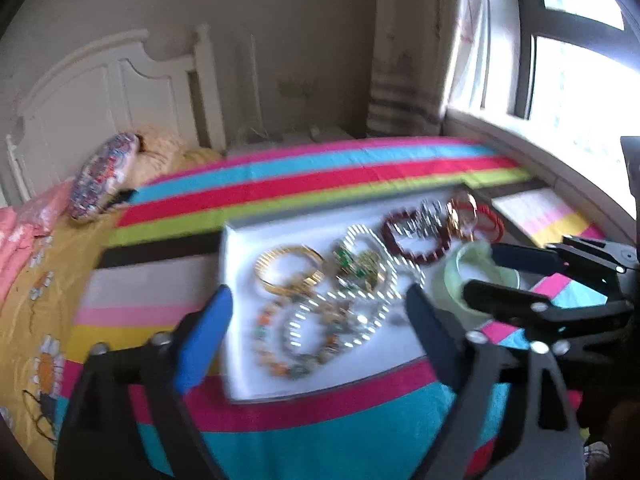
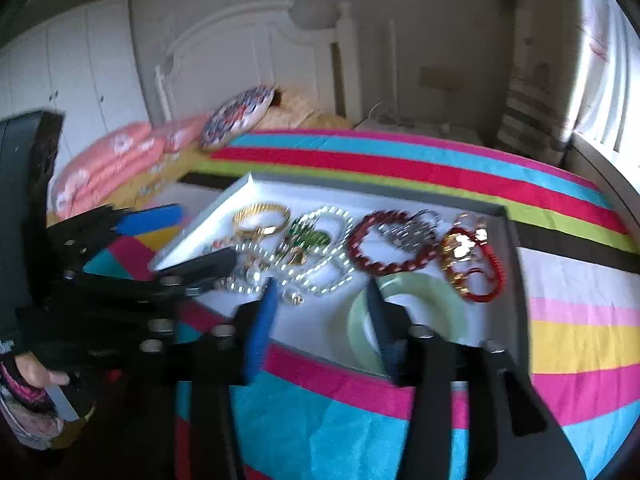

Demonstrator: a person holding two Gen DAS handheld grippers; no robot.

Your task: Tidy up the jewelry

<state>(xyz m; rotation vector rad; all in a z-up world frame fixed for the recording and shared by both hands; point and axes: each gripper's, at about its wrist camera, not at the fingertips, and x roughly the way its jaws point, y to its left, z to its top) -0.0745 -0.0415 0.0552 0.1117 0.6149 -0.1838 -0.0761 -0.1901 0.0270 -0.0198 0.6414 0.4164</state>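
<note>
Pale green bangle [image 2: 420, 300] lies flat in the white tray [image 2: 224, 208] on the bed, at its near right end. Right gripper [image 2: 320, 320] is nearer, fingers parted, one overlapping the rim. Left gripper [image 1: 316, 320] gapes empty.

Assorted bracelets [image 2: 390, 242] heaped in white tray [image 2: 208, 216]

Both tools are black plastic frames with silver screws at the joints. The left gripper [image 1: 316, 320] and the right gripper [image 2: 320, 316] carry blue pads on their fingers [image 1: 204, 340] (blurred). A dark sleeve [image 2: 10, 320] covers the person's left wrist.
</note>
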